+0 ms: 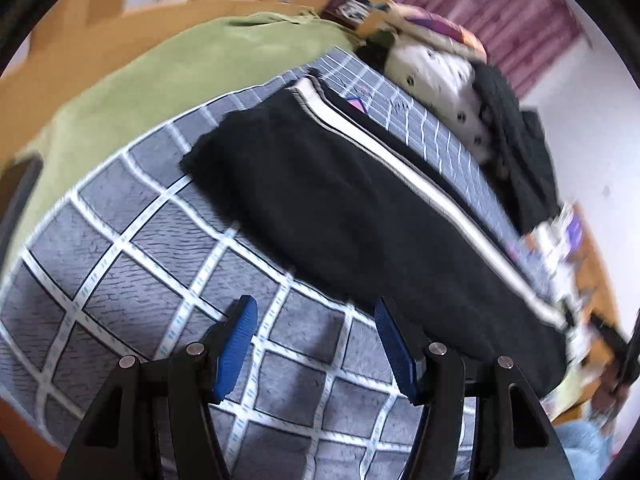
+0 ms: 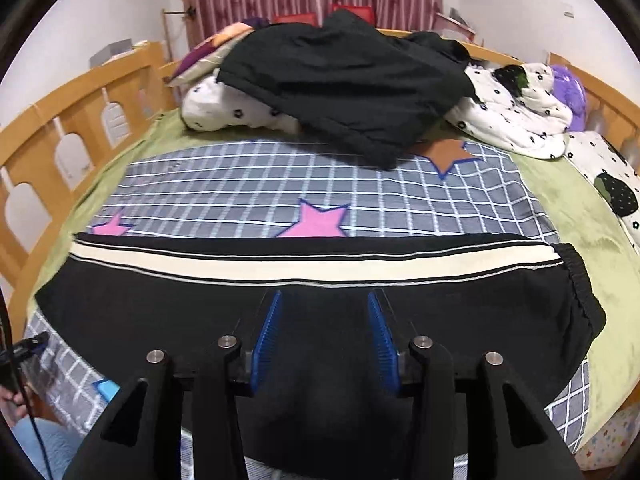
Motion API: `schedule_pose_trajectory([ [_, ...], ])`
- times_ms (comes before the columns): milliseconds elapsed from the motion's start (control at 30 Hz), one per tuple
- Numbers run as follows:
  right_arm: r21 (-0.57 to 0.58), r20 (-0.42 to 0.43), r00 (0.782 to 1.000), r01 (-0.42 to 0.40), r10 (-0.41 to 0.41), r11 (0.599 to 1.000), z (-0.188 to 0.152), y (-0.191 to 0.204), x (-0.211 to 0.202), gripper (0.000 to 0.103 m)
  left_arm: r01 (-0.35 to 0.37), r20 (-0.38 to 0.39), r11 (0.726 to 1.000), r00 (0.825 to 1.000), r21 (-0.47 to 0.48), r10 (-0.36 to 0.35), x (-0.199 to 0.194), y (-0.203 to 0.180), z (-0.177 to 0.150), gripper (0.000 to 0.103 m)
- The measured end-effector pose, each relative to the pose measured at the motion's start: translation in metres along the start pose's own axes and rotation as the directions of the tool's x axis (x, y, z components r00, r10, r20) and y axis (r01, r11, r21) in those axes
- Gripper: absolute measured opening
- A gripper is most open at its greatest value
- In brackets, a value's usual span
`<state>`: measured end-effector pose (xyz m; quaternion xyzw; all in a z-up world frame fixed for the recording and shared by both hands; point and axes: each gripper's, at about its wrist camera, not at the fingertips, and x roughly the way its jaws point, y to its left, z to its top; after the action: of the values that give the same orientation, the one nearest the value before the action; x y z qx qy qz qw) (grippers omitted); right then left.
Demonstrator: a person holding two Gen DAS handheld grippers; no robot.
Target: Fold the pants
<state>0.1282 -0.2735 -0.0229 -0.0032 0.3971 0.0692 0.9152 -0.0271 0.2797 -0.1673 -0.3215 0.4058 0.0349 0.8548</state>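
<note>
both grippers, left gripper (image 1: pixel 316 344) and right gripper (image 2: pixel 324 340), hang wide apart and empty, so i'd pinch the pants (image 2: pixel 320 320) at the bed (image 2: pixel 400 200)'s near edge, evenly.

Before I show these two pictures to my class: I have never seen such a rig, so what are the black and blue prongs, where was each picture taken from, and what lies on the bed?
The prongs are the fingers of two hand-held grippers; a person holds one in each hand, and no robot arm is involved. A wide-angle camera on each looks forward along its fingers, which bends the picture. One picture comes from the left gripper, the other from the right gripper. Both stand open and hold nothing. On the checked sheet lie black pants with a cream side stripe, laid flat. Behind them is a heap of dark clothes on a spotted white quilt.
</note>
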Motion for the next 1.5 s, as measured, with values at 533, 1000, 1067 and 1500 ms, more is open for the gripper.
schedule_pose_trajectory([
  [533,-0.017,0.000,1.000,0.001,-0.001,1.000,-0.007,0.022,-0.030,0.055,-0.206,0.046,0.978,0.977,-0.038,0.208,0.040,0.007,0.075,0.025],
  [1000,-0.068,0.100,0.975,0.207,-0.200,0.976,-0.020,-0.062,-0.027,0.054,-0.427,0.340,0.747,0.898,0.509,0.281,-0.008,-0.268,0.058,0.013],
  [1067,-0.073,0.119,0.970,0.222,-0.213,0.972,-0.022,-0.076,-0.034,0.054,-0.418,0.353,0.704,0.902,0.574,0.248,0.005,-0.313,0.035,0.013],
  [1500,0.209,0.115,0.953,0.251,-0.279,0.945,-0.054,-0.176,-0.072,0.055,-0.034,-0.044,0.551,0.991,0.834,0.129,0.142,-0.440,-0.224,0.012],
])
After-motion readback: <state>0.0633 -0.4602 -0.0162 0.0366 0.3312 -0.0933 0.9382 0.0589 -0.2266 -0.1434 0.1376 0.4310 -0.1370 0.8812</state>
